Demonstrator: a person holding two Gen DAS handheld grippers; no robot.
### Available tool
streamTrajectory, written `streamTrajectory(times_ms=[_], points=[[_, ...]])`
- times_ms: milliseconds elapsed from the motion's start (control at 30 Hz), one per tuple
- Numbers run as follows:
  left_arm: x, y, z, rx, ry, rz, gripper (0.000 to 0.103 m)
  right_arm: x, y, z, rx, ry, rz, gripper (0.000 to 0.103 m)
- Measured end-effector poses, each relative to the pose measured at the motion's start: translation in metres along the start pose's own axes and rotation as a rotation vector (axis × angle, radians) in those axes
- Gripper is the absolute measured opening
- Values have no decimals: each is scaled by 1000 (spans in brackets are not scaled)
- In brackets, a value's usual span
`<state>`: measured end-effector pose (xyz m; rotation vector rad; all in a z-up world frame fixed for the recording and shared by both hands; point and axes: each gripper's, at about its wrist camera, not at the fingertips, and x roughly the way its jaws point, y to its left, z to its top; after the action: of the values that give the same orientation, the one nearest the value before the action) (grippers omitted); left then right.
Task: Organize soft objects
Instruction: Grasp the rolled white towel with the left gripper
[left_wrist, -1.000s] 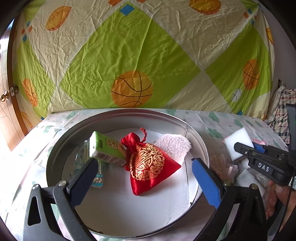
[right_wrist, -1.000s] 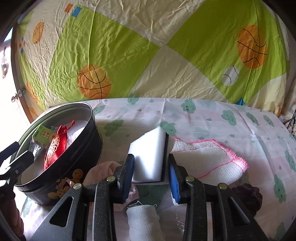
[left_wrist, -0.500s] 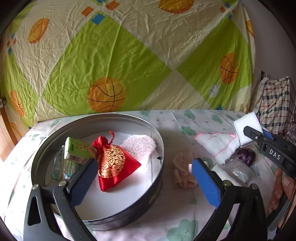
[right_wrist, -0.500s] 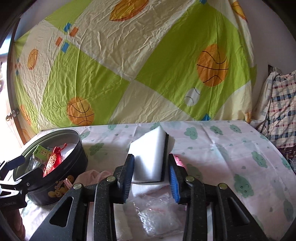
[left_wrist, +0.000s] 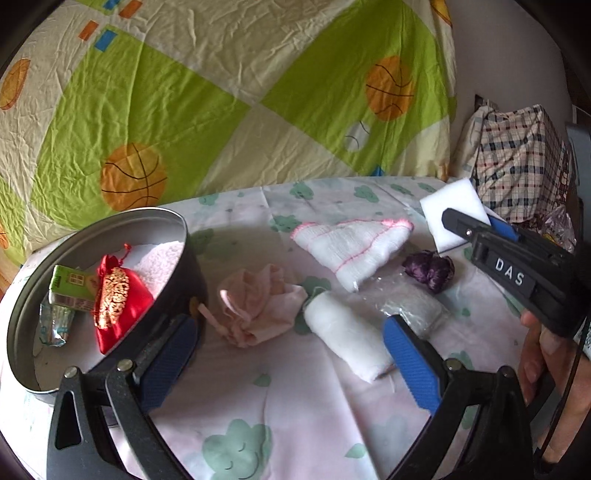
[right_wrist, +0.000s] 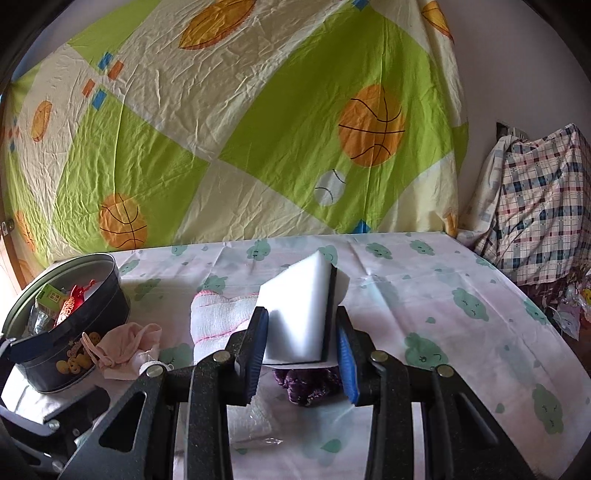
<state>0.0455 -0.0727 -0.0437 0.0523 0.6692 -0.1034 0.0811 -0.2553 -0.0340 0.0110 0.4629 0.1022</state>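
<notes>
Open stretch of cloud-print tablecloth (right_wrist: 461, 295) to the right of the clutter, running clear to the table's right edge beside a plaid-covered bundle (right_wrist: 539, 206); far edge closed off by a hanging basketball-print sheet (right_wrist: 229, 140). Less room on the left — round dark tin (left_wrist: 188, 258) near that corner, its rim standing well above the cloth.

Inside the tin: red and gold drawstring pouch (left_wrist: 114, 299), green carton (left_wrist: 70, 288) just left of it, fluffy white cloth (left_wrist: 162, 258) behind, a clear wrapper (left_wrist: 53, 325) at the left wall.

Loose on the cloth, crowded between tin and open area: crumpled pink cloth (left_wrist: 258, 306) just beside the tin wall, rolled white bandage (left_wrist: 343, 336) to its right, clear plastic packet (left_wrist: 410, 306) touching the roll, folded white gauze towel with pink stitching (left_wrist: 351, 247) behind, purple scrunched item (left_wrist: 428, 269) to the right of the towel.

White sponge block (right_wrist: 299, 314) raised off the table, clamped upright between the fingers (right_wrist: 258, 343) of the right gripper (right_wrist: 301, 350), blue pads pressing both broad faces, a dark layer along its right face. Smooth, square-cornered, unmarked.

Left gripper (left_wrist: 291, 358) spread wide and holding nothing — left pad in front of the tin wall, right pad over the end of the bandage roll. Person's right hand (left_wrist: 546, 354) visible on the right gripper's handle.
</notes>
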Motion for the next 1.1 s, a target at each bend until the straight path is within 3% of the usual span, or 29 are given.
streamTrajectory(times_ms=[200,500,600,667,733,800,933,1100], points=[[23,-14,-5,-9,104,-39,91,-2,-13,-1,57,-4,9,38],[40,-26,-1,-13,164,-74,90,-6,-9,-1,40,-27,11,38],[49,-27,0,-14,198,-75,85,-7,-12,-1,53,-29,15,38],[52,-26,0,-22,206,-90,76,-7,-10,-1,49,-28,16,38],[52,-24,-2,-30,214,-126,52,-7,-10,-1,45,-30,16,38],[49,-25,-4,-21,207,-137,41,-8,-10,-1,48,-34,14,38],[43,-16,-6,-47,184,-174,33,-9,-11,-1,52,-43,13,38],[29,-4,-7,-57,122,-185,33,-12,-12,-2,54,-57,10,39]])
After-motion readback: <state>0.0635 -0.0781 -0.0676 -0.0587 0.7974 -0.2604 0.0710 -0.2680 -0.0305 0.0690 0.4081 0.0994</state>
